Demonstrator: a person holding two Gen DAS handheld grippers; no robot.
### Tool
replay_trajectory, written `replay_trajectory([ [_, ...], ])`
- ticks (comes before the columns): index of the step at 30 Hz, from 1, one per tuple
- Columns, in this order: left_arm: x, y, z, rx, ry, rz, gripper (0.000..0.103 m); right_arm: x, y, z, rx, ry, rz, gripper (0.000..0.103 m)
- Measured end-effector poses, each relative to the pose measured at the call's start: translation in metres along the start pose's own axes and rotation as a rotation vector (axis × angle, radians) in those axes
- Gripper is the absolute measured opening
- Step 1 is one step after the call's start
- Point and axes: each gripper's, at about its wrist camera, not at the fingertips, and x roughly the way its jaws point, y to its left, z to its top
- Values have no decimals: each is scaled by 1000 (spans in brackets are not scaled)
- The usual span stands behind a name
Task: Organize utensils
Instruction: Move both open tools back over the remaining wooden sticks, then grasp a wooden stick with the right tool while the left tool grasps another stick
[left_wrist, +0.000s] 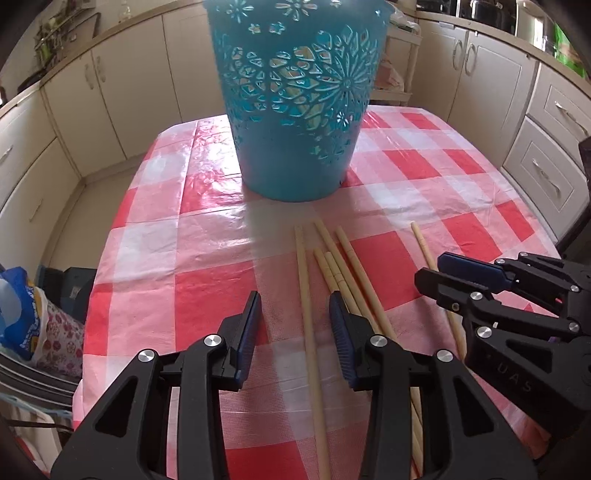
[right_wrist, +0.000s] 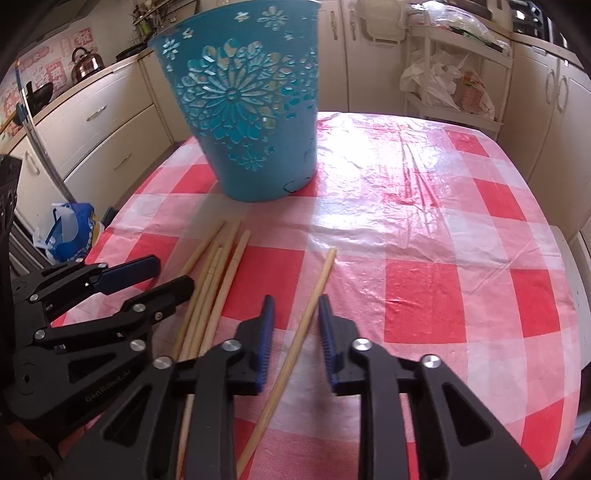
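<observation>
So we're at the pick-up stage of sorting these chopsticks. The blue cutout basket (left_wrist: 295, 103) sits upright at 12 o'clock on the checkered tablecloth (left_wrist: 147, 258), and none of the loose sticks on the table have gone in yet, as far as we can see.

The chopstick bundle (left_wrist: 340, 273) lies just in front of the basket, around 1 o'clock from our left gripper (left_wrist: 295, 325). One stick of that bunch runs straight between its pads, but the jaws stand apart with clear gaps on both sides, so nothing is gripped there.

The single chopstick (right_wrist: 317, 291) lies off on its own, apart from the bundle. Our right gripper (right_wrist: 295, 332) straddles it with the jaws narrower, and in the right wrist view the stick passes between the pads with a sliver of daylight on each side. We'd call that released too, just close to closing.

Next move, we reckon: squeeze each gripper onto its stick, lift it clear without dragging the neighbours, then tip it up and drop it over the basket rim at 12 o'clock.
</observation>
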Motion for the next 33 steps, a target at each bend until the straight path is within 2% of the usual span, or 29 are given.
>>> replay_trajectory([
  [2,0,2,0,-11,2,28,15,1,6,0,-39,8,-5,10],
  [4,0,13,1,-73,6,22,6,1,8,-1,-52,15,2,9],
  [10,-9,42,-12,-241,-14,-16,5,-3,-1,-2,0,30,16,9],
  [16,-13,47,-12,-231,2,-39,6,-1,3,-2,-16,38,10,13],
  [18,-11,47,-6,-216,5,-37,9,0,3,-1,-15,35,11,13],
  [20,-8,43,-1,-194,19,-29,23,1,4,-1,-19,29,11,13],
  [22,-3,39,3,-170,26,-8,29,1,6,-1,-38,28,11,8],
  [24,0,35,6,-141,21,16,29,1,7,-1,-54,34,22,6],
  [25,0,34,6,-129,16,25,24,1,6,-1,-60,37,23,6],
  [26,1,34,5,-123,12,26,11,0,6,0,-62,38,24,6],
  [28,1,35,5,-123,6,17,6,-1,4,0,-57,47,30,6],
  [30,0,38,4,-136,8,-2,5,0,4,1,-54,67,32,6],
  [31,0,39,4,-140,14,-13,5,0,4,1,-54,72,26,11],
  [33,-1,42,3,-156,28,-26,6,-1,7,1,-72,78,24,28],
])
